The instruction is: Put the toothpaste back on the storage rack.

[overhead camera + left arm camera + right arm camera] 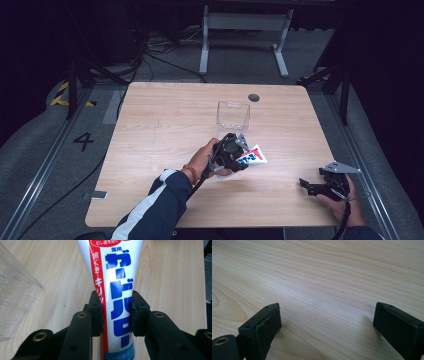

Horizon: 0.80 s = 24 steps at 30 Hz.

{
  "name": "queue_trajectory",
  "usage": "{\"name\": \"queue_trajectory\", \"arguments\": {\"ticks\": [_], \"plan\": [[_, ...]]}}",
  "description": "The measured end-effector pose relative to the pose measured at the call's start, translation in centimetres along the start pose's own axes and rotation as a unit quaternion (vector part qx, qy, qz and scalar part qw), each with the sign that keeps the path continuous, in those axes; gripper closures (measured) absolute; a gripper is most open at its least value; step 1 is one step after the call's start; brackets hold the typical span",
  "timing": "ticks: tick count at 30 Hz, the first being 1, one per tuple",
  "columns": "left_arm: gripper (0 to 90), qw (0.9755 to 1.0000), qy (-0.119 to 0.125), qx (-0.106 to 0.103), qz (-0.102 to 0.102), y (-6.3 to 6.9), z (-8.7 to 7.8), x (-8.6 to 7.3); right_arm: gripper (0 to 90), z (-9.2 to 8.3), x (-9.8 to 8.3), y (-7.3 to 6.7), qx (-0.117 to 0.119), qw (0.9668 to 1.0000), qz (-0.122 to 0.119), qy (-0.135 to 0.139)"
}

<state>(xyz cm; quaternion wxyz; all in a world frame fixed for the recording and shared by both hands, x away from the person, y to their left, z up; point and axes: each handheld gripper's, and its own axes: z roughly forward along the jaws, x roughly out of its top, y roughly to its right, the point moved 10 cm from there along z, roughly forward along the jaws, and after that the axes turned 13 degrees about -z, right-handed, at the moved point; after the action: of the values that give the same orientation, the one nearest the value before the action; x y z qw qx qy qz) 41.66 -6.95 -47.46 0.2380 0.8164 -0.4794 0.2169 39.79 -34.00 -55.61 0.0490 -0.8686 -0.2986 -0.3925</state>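
Observation:
A white toothpaste tube (pixel 116 285) with blue and red Japanese lettering is pinched between the jaws of my left gripper (pixel 116 315), which is shut on it. In the high view the tube (pixel 253 155) sticks out to the right of the left gripper (pixel 235 155), just in front of a clear plastic box (pixel 233 115). The box's corner (pixel 15 297) also appears at the left of the left gripper view. My right gripper (pixel 307 185) rests low at the table's right front, open, its jaws (pixel 325 322) wide apart over bare wood.
The wooden table (pixel 165 130) has a dark round grommet (pixel 254 97) near its far edge. Beyond the table stand a white desk frame (pixel 245 35) and floor cables (pixel 150 50). A "4" mark (pixel 83 141) is on the floor at left.

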Motion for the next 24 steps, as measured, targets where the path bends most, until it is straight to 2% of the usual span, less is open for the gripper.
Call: {"name": "queue_trajectory", "arguments": {"ticks": [12,16,17,21,24], "plan": [[68.6,0.9985,0.054,0.007,-0.004,-1.6,-2.6,2.6,8.0,0.0,0.0,0.0,0.0,1.0,0.0,0.0],[68.7,0.9965,0.083,0.006,-0.009,-2.2,-3.7,4.0,8.1,0.0,0.0,0.0,0.0,1.0,0.0,0.0],[68.7,0.9965,0.083,0.006,-0.009,-2.2,-3.7,4.0,8.1,0.0,0.0,0.0,0.0,1.0,0.0,0.0],[68.8,0.9937,0.111,0.007,-0.016,-3.2,-4.9,5.5,8.0,0.0,0.0,0.0,0.0,1.0,0.0,0.0],[68.8,0.9926,0.12,0.011,-0.016,-3.7,-5.4,6.1,8.0,0.0,0.0,0.0,0.001,1.0,0.0,0.0]]}}
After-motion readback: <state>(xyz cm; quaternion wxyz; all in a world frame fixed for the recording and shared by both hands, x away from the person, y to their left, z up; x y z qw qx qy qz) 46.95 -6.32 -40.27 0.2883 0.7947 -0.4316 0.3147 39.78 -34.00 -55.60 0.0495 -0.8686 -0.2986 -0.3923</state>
